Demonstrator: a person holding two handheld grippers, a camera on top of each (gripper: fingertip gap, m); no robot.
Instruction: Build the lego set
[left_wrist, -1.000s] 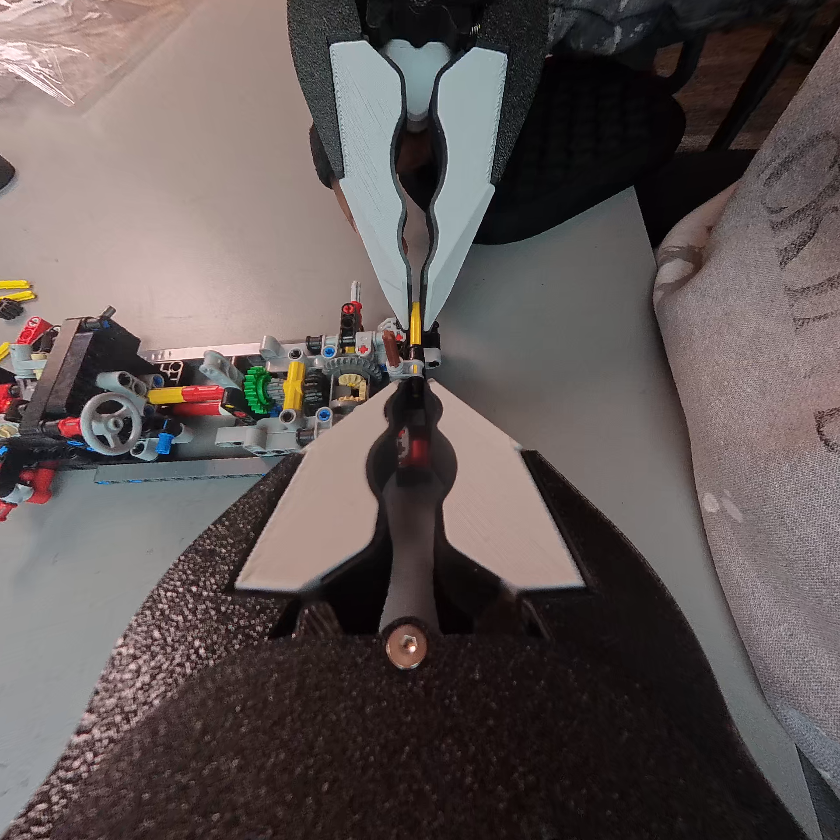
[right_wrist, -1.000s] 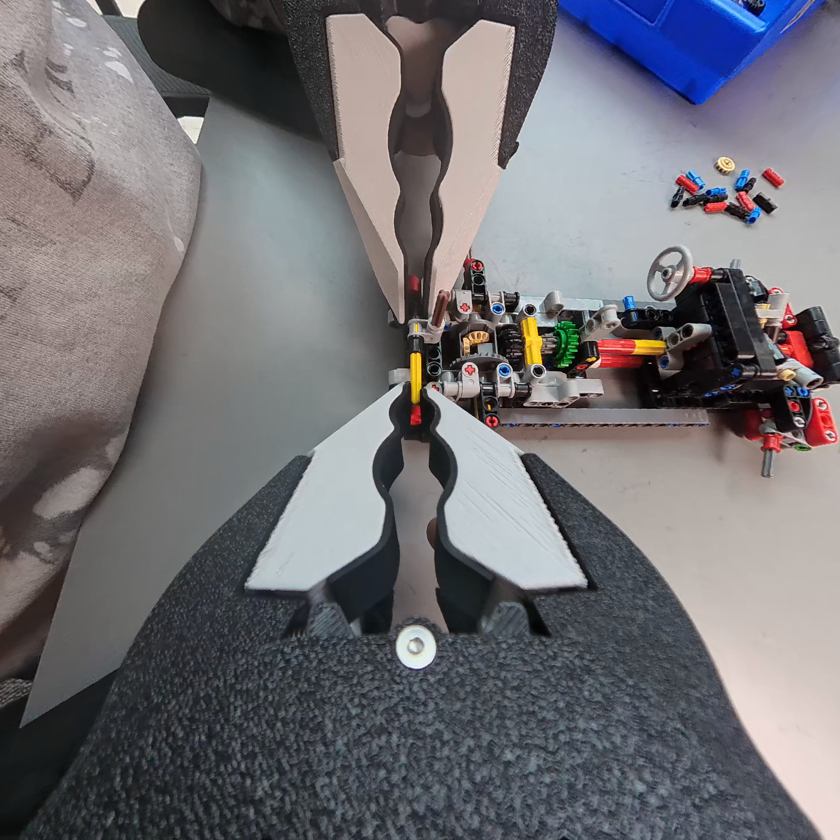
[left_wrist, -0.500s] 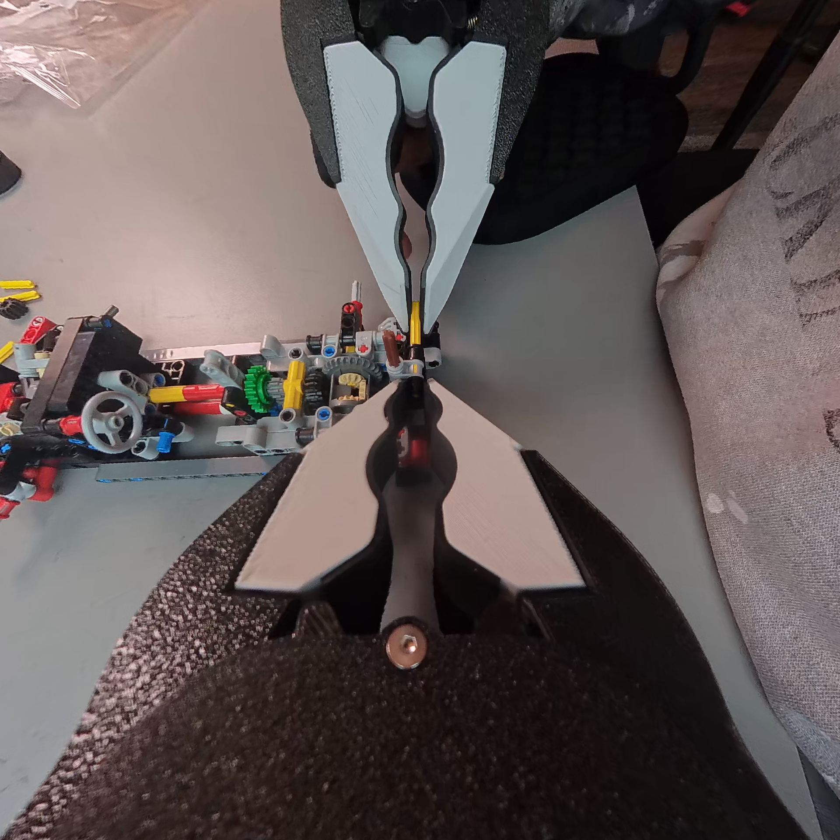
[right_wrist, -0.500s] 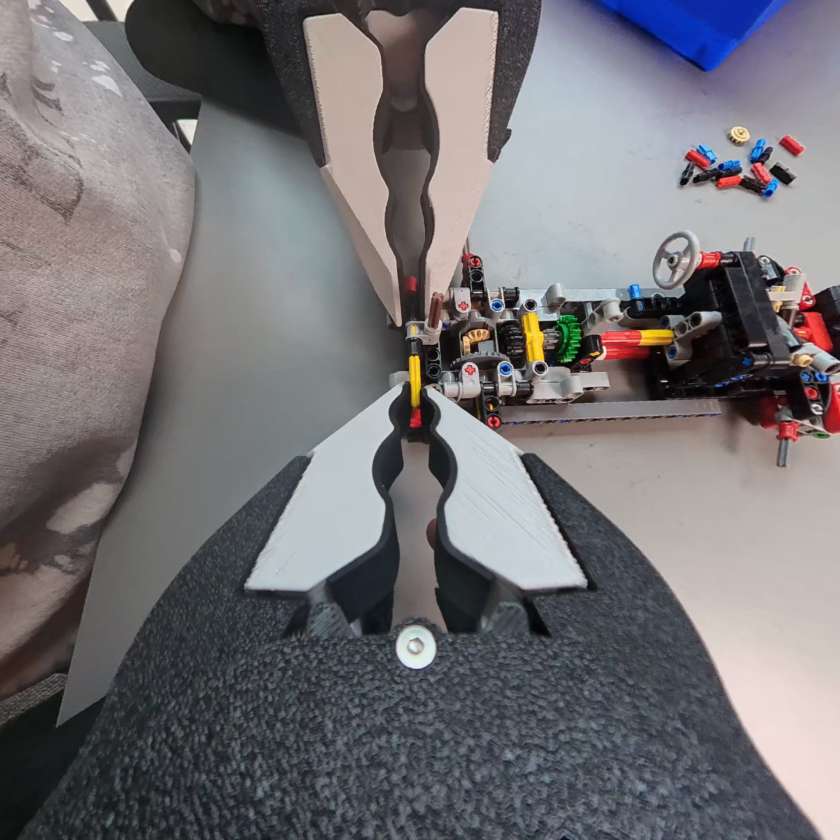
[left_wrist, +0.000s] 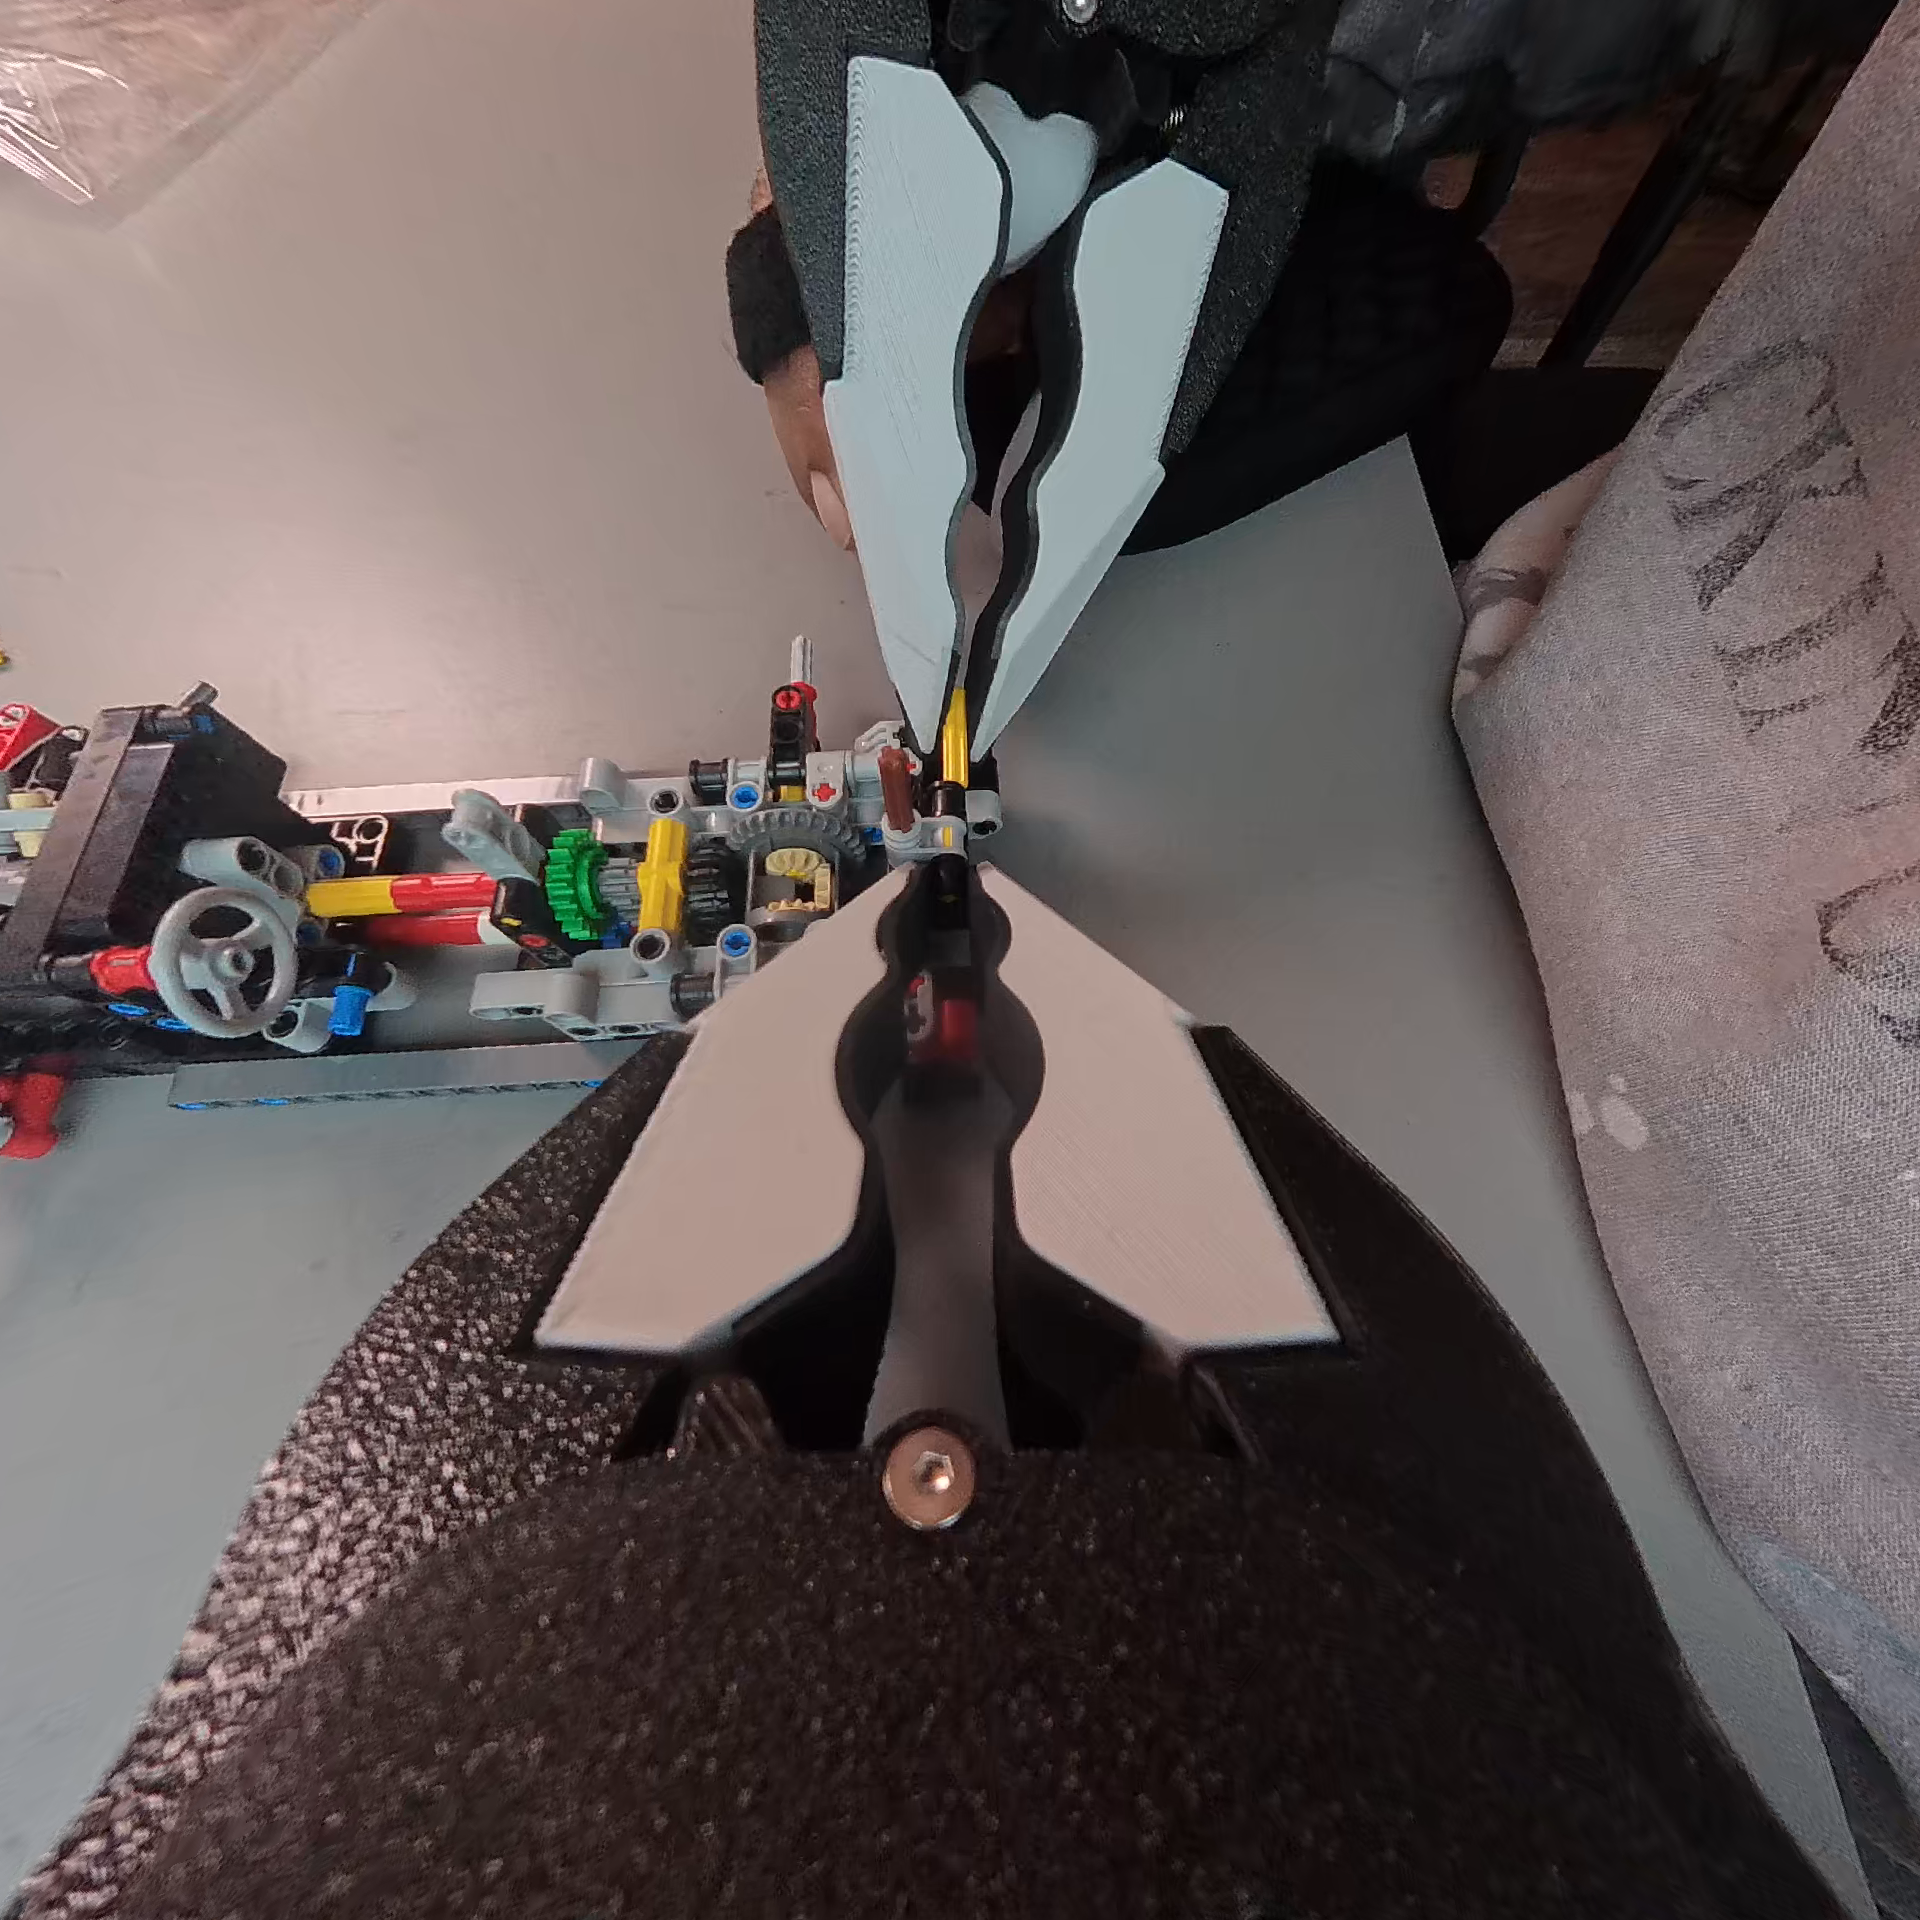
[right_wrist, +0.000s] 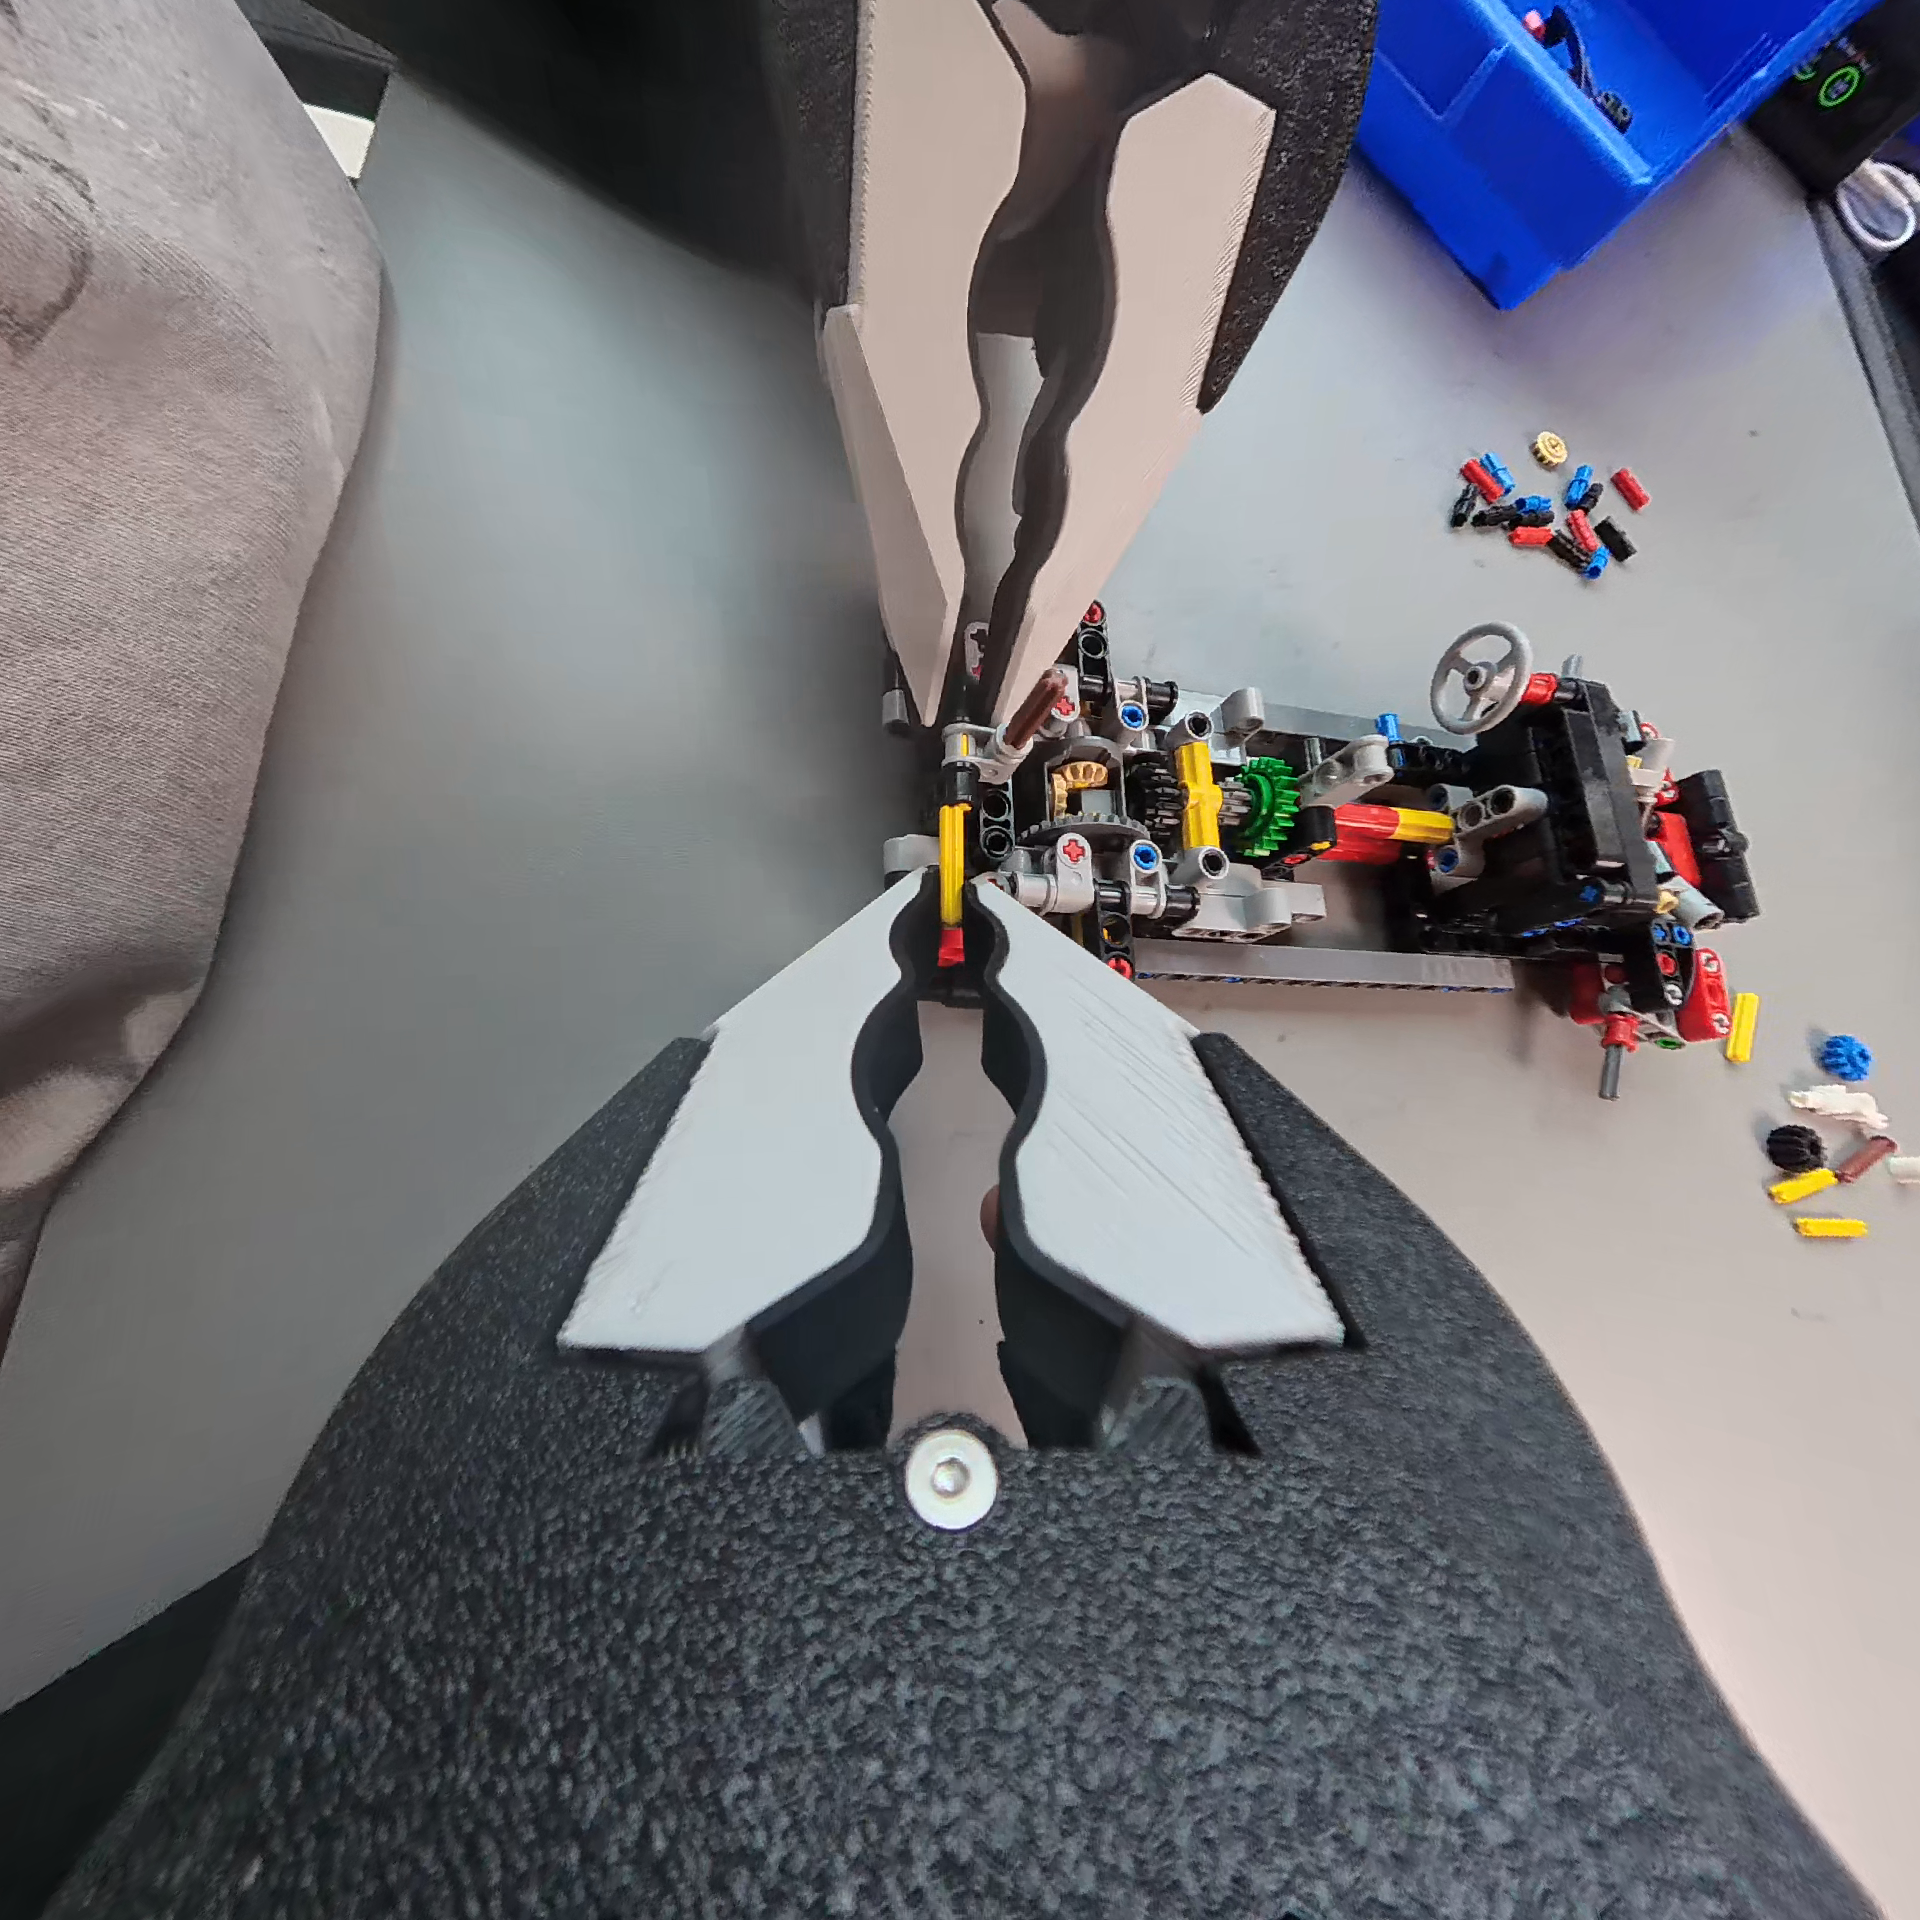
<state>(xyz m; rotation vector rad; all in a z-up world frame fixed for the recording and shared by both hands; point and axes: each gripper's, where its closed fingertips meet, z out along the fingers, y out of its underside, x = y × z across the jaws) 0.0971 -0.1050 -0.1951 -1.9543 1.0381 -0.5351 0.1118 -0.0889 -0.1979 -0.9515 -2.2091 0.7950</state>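
A long lego car chassis with gears and a grey steering wheel lies on the grey table; it also shows in the right wrist view. My left gripper is shut on the black and red part at the chassis's rear end. My right gripper is shut on a yellow axle with a red tip that sits across that same rear end. The two grippers face each other tip to tip. The right gripper comes in from above in the left wrist view, and the left gripper does so in the right wrist view.
A blue bin stands at the far right. Small loose pins and other loose pieces lie beside the chassis. A person's grey clothing hangs over the table edge close to the grippers. A plastic bag lies far left.
Both grips hold. The right gripper has tilted and rolled, so the opposite gripper looks slanted in each view. The chassis sits slightly turned in the right wrist view.
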